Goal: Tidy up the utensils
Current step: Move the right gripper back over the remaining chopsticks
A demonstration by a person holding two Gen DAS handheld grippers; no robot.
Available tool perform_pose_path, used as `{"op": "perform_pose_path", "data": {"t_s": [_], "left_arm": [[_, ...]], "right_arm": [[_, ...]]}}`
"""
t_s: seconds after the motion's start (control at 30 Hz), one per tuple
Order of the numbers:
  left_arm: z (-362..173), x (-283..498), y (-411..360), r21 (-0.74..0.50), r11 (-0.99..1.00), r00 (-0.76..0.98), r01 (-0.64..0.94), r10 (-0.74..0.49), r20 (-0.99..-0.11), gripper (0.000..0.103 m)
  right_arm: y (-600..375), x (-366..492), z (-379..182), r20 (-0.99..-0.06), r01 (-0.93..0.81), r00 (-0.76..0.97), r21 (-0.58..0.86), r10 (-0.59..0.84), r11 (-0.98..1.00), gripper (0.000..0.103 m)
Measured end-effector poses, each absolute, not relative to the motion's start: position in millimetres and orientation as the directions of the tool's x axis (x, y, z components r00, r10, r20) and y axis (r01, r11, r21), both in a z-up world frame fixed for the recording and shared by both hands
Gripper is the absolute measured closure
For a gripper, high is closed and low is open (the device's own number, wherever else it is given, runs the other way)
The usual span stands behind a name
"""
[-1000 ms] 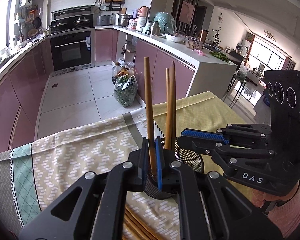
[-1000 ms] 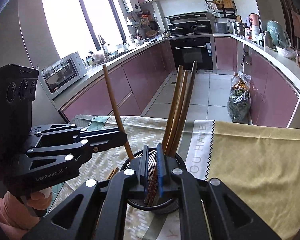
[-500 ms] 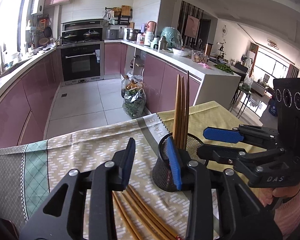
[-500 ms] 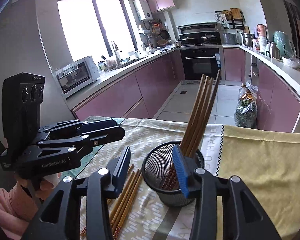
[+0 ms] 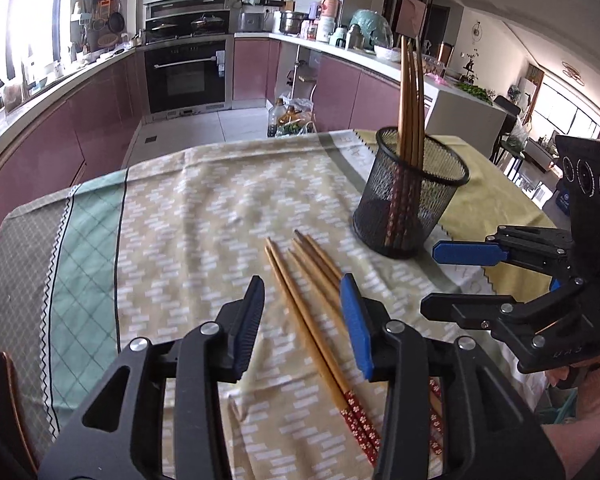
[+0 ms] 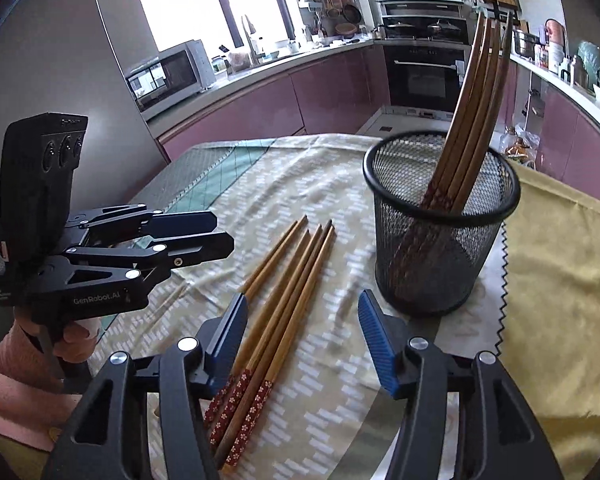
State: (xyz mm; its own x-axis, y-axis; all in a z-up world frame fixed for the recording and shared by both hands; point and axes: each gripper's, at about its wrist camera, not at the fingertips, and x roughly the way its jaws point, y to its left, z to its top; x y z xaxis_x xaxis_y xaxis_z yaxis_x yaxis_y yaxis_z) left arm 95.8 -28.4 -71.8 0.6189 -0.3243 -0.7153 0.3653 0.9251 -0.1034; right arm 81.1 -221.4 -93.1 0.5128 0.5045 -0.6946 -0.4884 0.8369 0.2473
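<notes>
A black mesh cup (image 5: 410,208) (image 6: 440,232) stands on the patterned tablecloth (image 5: 188,216) with several wooden chopsticks (image 5: 410,92) (image 6: 472,112) upright in it. Several more chopsticks (image 5: 312,308) (image 6: 280,300) with red flowered ends lie loose on the cloth, in front and to the left of the cup. My left gripper (image 5: 302,320) (image 6: 224,234) hovers over them, its jaws opening and its pads touching nothing. Beside it my right gripper (image 6: 302,328) (image 5: 432,278) is opening too, above the same chopsticks and gripping none of them.
The cloth's yellow part (image 6: 560,280) lies right of the cup. The table's far edge drops to the kitchen floor (image 5: 220,120), with purple cabinets around it. A chair back (image 5: 0,400) shows at the lower left. Hands in pink sleeves (image 6: 4,372) hold both grippers.
Both grippers were shut on chopsticks over the cup a second ago. They let go, leaving the chopsticks in the cup, opened, drew back and sank towards the loose ones.
</notes>
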Motion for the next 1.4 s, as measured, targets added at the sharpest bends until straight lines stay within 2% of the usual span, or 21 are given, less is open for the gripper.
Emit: {"op": "perform_pose_path", "data": {"t_s": [0.27, 0.57, 0.83, 1.1, 1.4], "left_arm": [[-101.8, 93.1, -24.2, -0.144, 0.933, 0.563, 0.33, -0.317, -0.763, 0.064], [-111.8, 94.0, -27.3, -0.119, 0.941, 0.549, 0.318, -0.285, -0.786, 0.065], [-114.2, 97.1, -32.3, -0.104, 0.94, 0.546, 0.324, -0.275, -0.791, 0.066], [-116.5, 97.6, -32.1, -0.074, 0.944, 0.548, 0.321, -0.249, -0.799, 0.064], [-117.0, 99.4, -32.6, -0.063, 0.942, 0.54, 0.329, -0.243, -0.806, 0.067]], "right_arm": [[-214.4, 76.9, -113.0, -0.736, -0.452, 0.496, 0.233, 0.46, 0.861, 0.048], [-206.6, 72.9, -118.3, -0.755, -0.456, 0.501, 0.185, 0.423, 0.87, 0.048], [-199.7, 76.5, -121.3, -0.768, -0.454, 0.51, 0.141, 0.386, 0.88, 0.057], [-198.6, 79.4, -121.8, -0.778, -0.451, 0.512, 0.117, 0.364, 0.885, 0.06], [-192.1, 83.0, -123.5, -0.794, -0.455, 0.505, 0.087, 0.337, 0.886, 0.069]]}}
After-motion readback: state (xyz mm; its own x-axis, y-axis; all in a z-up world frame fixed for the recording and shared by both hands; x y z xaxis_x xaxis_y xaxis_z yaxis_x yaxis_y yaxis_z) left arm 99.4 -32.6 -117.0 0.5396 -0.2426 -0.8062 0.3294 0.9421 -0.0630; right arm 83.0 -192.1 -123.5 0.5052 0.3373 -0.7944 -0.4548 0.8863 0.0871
